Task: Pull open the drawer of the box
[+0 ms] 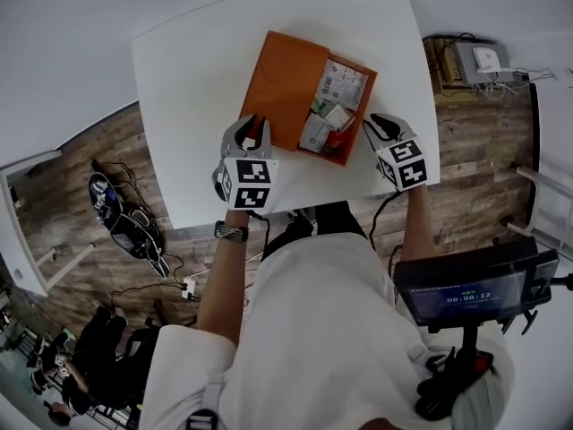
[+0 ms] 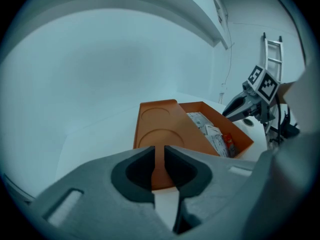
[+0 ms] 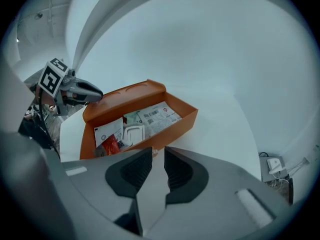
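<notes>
An orange box [image 1: 285, 83] lies on the white table [image 1: 192, 88]. Its drawer [image 1: 356, 122] stands slid out to the right and holds several paper packets and a red sachet [image 3: 111, 145]. My left gripper [image 1: 255, 125] is at the box's near left corner, jaws close together with nothing between them; the box top [image 2: 160, 129] lies just beyond its tips [image 2: 159, 156]. My right gripper [image 1: 374, 125] sits against the drawer's front wall [image 3: 170, 129], jaws nearly together [image 3: 158, 156]. A small tab [image 3: 154, 153] on that wall shows right at the tips.
The table's near edge runs just behind both grippers. Wooden floor with cables and gear [image 1: 125, 218] lies to the left. A stand with a screen [image 1: 466, 289] is at the lower right. A ladder [image 2: 272, 59] leans by the wall.
</notes>
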